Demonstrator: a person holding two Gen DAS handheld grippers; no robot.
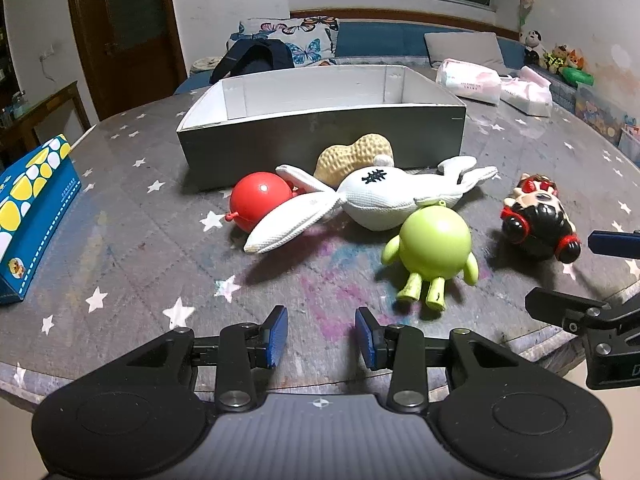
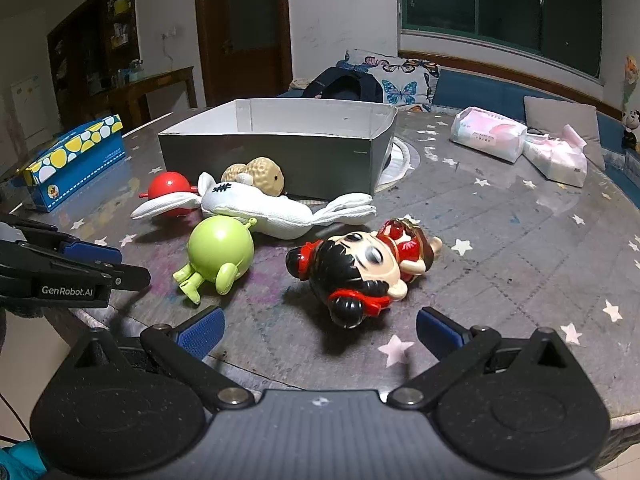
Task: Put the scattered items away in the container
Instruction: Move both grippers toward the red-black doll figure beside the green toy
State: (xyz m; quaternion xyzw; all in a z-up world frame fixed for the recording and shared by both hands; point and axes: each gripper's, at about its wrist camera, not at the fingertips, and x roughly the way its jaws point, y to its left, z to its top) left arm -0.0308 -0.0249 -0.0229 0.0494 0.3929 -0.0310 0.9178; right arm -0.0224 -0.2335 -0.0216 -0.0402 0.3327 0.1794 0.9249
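Toys before grey box; left hand-held gripper and right hand-held gripper spread.

On the star-patterned surface we list: one blue tissue box with yellow and white spots, left edge; two soft tissue packs, far right, side by side. Beyond, we note butterfly-print cushions and a dark wooden door.

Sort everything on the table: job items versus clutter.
Job: grey box, red ball toy, peanut toy, white plush rabbit, green figure, black-haired doll.
Clutter: blue tissue box, tissue packs.
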